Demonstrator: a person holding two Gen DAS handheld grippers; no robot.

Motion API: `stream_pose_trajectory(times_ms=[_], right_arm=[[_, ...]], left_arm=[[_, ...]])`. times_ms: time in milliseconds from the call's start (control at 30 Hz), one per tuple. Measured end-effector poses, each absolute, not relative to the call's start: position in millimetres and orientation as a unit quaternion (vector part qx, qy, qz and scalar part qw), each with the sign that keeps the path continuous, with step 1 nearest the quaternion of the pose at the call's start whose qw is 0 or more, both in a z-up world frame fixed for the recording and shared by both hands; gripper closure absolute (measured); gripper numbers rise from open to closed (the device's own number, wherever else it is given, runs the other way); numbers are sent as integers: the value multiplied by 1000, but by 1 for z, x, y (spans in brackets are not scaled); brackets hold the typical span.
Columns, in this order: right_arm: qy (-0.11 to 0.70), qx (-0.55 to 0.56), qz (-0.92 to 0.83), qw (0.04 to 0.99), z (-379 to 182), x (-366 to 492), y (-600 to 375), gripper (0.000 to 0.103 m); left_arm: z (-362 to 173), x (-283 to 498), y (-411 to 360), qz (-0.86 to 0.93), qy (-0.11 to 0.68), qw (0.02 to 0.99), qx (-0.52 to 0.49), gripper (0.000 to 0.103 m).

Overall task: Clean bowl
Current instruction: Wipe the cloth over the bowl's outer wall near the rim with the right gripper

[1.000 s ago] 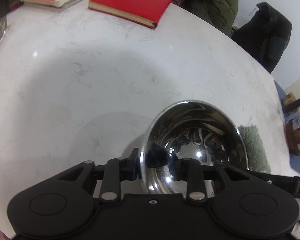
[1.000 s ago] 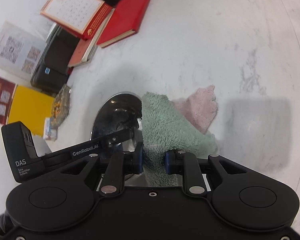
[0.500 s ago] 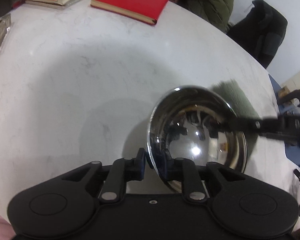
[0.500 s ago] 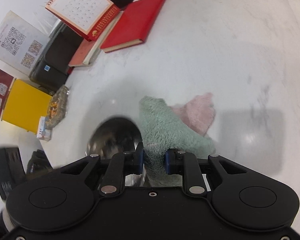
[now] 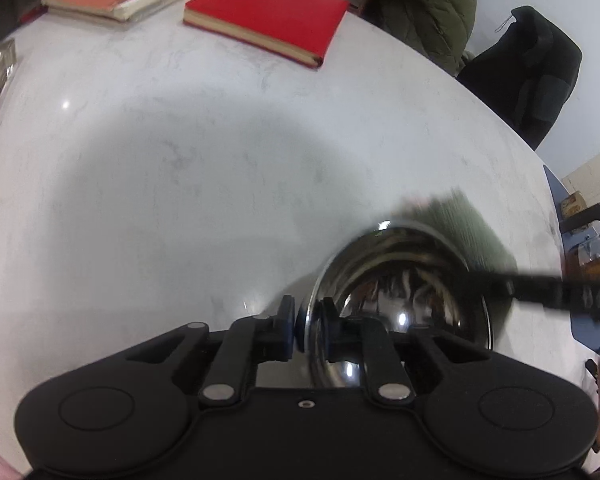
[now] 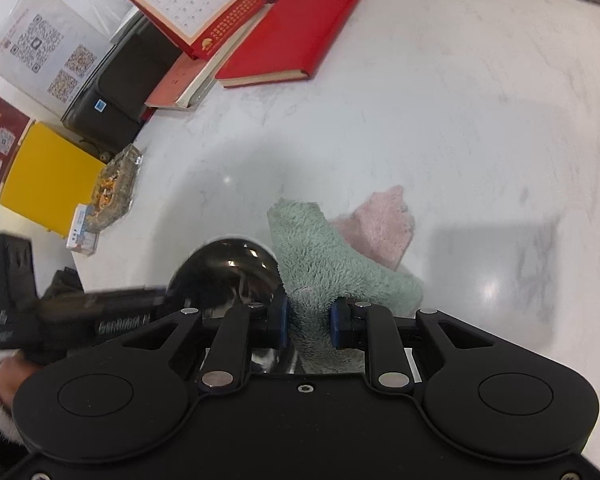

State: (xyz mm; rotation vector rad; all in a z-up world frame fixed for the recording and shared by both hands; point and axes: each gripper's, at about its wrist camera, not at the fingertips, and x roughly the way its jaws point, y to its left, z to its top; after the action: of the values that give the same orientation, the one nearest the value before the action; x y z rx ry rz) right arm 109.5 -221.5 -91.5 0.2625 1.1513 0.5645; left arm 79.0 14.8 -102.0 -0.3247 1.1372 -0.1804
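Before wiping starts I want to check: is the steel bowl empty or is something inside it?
Empty, as far as visible: the steel bowl shows only shiny reflections inside. The green cloth is beside it, not in it.

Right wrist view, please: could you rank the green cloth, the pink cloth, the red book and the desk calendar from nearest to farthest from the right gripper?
1. Green cloth: clamped between the pads of the right gripper.
2. Pink cloth: just beyond, slightly right, partly under the green one.
3. Red book: far across the table, upper centre.
4. Desk calendar: farthest, upper left, propped on the stacked books.
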Motion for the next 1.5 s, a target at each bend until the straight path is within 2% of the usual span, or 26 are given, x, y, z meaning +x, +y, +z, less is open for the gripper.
stream_pose_trajectory(times_ms=[267,333,567,833,1067,1300,1500], right_arm=[[535,88,282,791,-86,118,-213,83],[531,98,282,793,-82,118,-214,83],[519,132,272,799,-77,116,-221,83],[557,165,248,775,-93,82,-239,83],[523,186,256,792,-86,118,-229,83],[565,202,248,761,-103,81,-246,83],[534,198,256,781,-94,110,-238,83]], left_arm=[[-100,94,13,-93,539,826,-132,86],[-108,97,12,-95,547,820,-143,81],[-111,89,12,-75,531,827,-168,81],[-112,90,14,-77,531,825,-177,81],[-113,92,10,-75,532,826,-168,80],[-113,91,10,-73,530,828,-171,79],[-112,90,5,-71,531,829,-158,79]])
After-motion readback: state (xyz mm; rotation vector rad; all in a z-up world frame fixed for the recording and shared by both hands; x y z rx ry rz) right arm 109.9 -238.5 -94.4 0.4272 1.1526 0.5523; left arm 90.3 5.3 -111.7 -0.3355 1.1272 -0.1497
